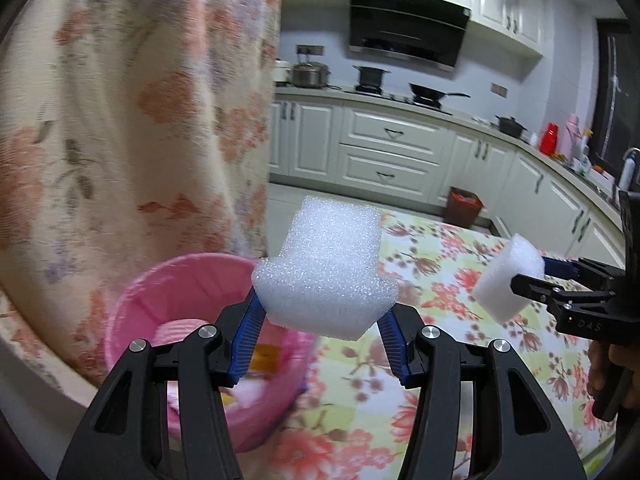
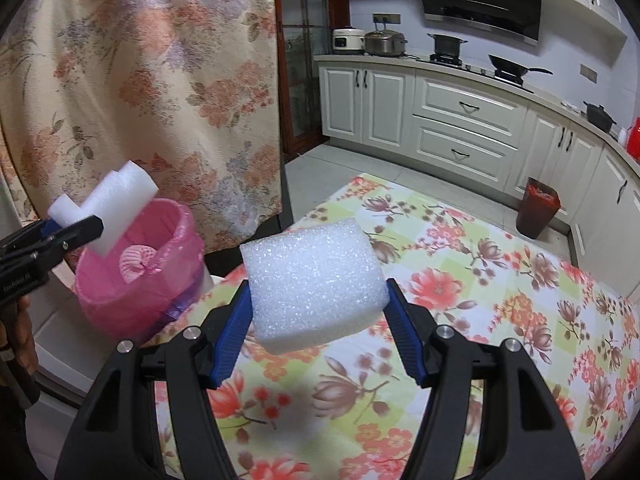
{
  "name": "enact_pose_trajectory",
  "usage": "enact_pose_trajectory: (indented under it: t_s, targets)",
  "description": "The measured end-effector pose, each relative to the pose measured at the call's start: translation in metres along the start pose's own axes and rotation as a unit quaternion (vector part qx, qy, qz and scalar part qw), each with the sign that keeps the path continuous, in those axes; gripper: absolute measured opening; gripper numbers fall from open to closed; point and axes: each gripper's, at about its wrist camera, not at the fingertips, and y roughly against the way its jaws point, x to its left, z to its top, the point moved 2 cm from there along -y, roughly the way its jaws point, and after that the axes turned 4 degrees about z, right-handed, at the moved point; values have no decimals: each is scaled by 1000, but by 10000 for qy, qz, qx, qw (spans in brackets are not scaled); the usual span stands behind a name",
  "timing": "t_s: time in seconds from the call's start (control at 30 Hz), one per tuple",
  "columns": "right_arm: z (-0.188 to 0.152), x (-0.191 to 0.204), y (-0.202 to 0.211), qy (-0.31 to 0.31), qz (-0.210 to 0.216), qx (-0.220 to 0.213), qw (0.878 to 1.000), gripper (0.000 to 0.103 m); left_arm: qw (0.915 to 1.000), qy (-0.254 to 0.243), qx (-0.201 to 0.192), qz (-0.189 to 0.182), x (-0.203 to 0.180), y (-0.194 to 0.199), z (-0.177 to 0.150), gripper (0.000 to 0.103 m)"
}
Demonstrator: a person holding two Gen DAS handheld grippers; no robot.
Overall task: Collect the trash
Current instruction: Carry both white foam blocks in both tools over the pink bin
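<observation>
pink bin (image 1: 132, 312) contents blurred, counter bottles (image 1: 576, 148) indistinct

Foam (image 1: 326, 272), foam block (image 2: 316, 284): white. Bin (image 2: 136, 280): pink, pink liner; grippers (image 1: 324, 344) (image 2: 320, 336): black, blue pads. Tablecloth (image 2: 480, 300): red and brown flowers on yellow-green checks; curtain (image 1: 140, 100): cream, orange floral.

A: What carries everything?
B: A bench (image 2: 460, 300) under a floral cloth (image 1: 440, 264) of red and brown blossoms on pale green and white checks.
A: And what sits on it?
B: A pink bin (image 2: 132, 292), lined with a pink bag, stands at its left corner, beside a flowered curtain (image 2: 140, 80).
</observation>
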Motion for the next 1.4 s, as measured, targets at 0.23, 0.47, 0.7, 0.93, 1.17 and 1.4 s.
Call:
enact_pose_trajectory:
  t_s: [0.23, 0.47, 0.7, 0.93, 1.17, 1.4]
  targets:
    - [12, 33, -3, 234, 186, -44, 9995, 63, 9988, 245, -178, 380, 36, 20, 1, 50]
    - [29, 67, -7, 448, 442, -107, 9980, 63, 9955, 512, -353, 711, 68, 38, 5, 50]
    - [45, 105, -19, 688, 707, -100, 9951, 63, 9937, 651, -377, 825, 85, 39, 3, 50]
    - [58, 133, -35, 829, 916, -46, 9923, 63, 9922, 751, -349, 933, 93, 36, 1, 50]
    - [68, 157, -62, 910, 1135, 115, 9893, 63, 9910, 859, -289, 983, 104, 29, -1, 50]
    - [75, 175, -89, 884, 1294, 250, 9873, 64, 9906, 882, -234, 1023, 110, 21, 1, 50]
